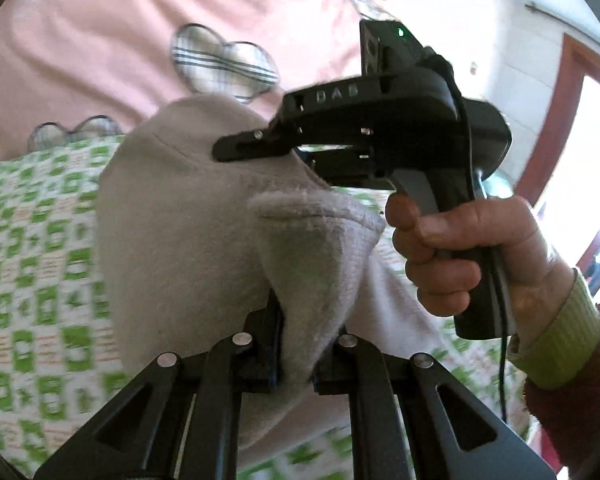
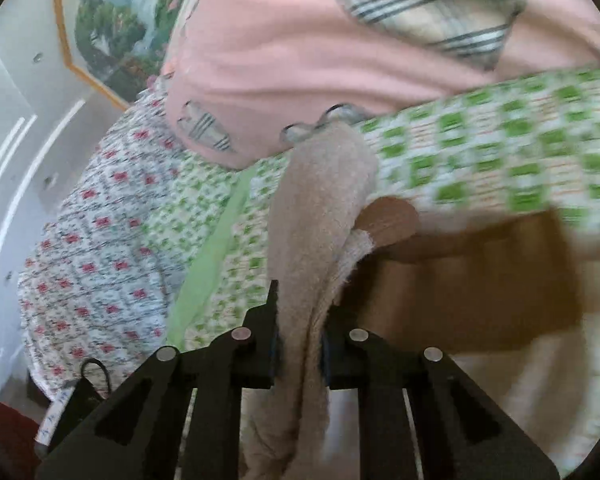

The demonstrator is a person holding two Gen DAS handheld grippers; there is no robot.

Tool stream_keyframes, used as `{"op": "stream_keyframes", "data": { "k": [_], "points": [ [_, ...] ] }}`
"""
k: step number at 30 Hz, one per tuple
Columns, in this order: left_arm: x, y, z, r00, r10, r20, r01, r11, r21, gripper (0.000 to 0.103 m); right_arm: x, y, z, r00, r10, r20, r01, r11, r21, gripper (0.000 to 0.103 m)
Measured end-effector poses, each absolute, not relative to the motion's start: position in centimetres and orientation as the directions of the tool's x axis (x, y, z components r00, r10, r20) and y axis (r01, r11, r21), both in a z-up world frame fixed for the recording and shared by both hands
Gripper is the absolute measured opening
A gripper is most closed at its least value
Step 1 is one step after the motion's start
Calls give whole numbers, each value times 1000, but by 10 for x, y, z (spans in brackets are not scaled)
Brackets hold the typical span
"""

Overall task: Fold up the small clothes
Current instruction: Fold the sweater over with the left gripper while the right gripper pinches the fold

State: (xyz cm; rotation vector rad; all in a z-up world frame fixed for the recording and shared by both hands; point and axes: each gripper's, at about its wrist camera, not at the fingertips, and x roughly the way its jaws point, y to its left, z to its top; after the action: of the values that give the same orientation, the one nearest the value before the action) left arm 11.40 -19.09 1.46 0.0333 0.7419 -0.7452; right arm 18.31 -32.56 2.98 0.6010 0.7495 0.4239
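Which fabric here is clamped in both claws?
The plain beige fleece garment; the pink quilt and green-checked sheet lie beneath it, ungripped.

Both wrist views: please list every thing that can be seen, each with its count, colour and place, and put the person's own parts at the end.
small garment: one, beige fleece, lifted above the bed, held by both grippers
bed sheet: one, white with green checks, under the garment
pink quilt: one, pink with plaid heart patches, behind the sheet
floral cloth: one, white with red flowers, left of the green sheet in the right wrist view
framed picture: one, green landscape with gold frame, on the wall
left gripper: one, black, shut on the garment's lower fold
right gripper: one, black, shut on the garment's edge
hand: one, wrapped around the right gripper's handle
sleeve cuff: one, light green, at that wrist
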Motion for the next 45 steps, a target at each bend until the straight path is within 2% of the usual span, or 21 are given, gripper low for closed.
{"op": "stream_keyframes", "data": {
  "k": [10,20,23,26,28,30,33,34,36,37,38,42,45],
  "points": [
    [117,-247,-35,359,-624,-694,673,688,-270,11,147,-387,-19,669,436,-602,17,801,598,17],
    [120,-257,-42,353,-620,-700,682,683,-261,12,137,-396,-28,690,401,-603,24,819,573,17],
    [110,-259,-40,343,-622,-705,689,676,-261,19,137,-395,-27,689,374,-620,37,837,546,17],
    [105,-253,-38,325,-620,-715,695,669,-264,33,134,-394,-25,692,325,-644,64,862,503,18],
    [99,-243,-37,305,-614,-728,691,669,-275,35,129,-396,-22,695,272,-665,97,882,462,18],
    [92,-225,-35,300,-614,-730,683,673,-285,42,120,-400,-18,700,215,-681,135,897,422,18],
    [90,-195,-28,320,-604,-730,650,700,-294,54,105,-408,-12,710,217,-670,153,881,448,18],
    [91,-185,-25,328,-601,-728,632,713,-304,56,101,-409,-10,714,221,-664,154,876,457,20],
    [100,-163,-20,345,-602,-720,591,735,-332,62,95,-410,-7,722,234,-651,154,863,481,42],
    [103,-154,-18,356,-595,-721,571,749,-336,63,92,-411,-6,732,250,-634,146,852,503,64],
    [109,-146,-17,369,-588,-720,551,762,-340,65,90,-411,-5,740,261,-620,138,843,520,76],
    [142,-120,-20,382,-578,-721,466,794,-390,73,95,-405,-9,734,314,-602,116,816,567,77],
    [169,-113,-30,339,-610,-716,421,779,-465,73,104,-402,-16,720,337,-606,117,802,585,78]
  ]
}}
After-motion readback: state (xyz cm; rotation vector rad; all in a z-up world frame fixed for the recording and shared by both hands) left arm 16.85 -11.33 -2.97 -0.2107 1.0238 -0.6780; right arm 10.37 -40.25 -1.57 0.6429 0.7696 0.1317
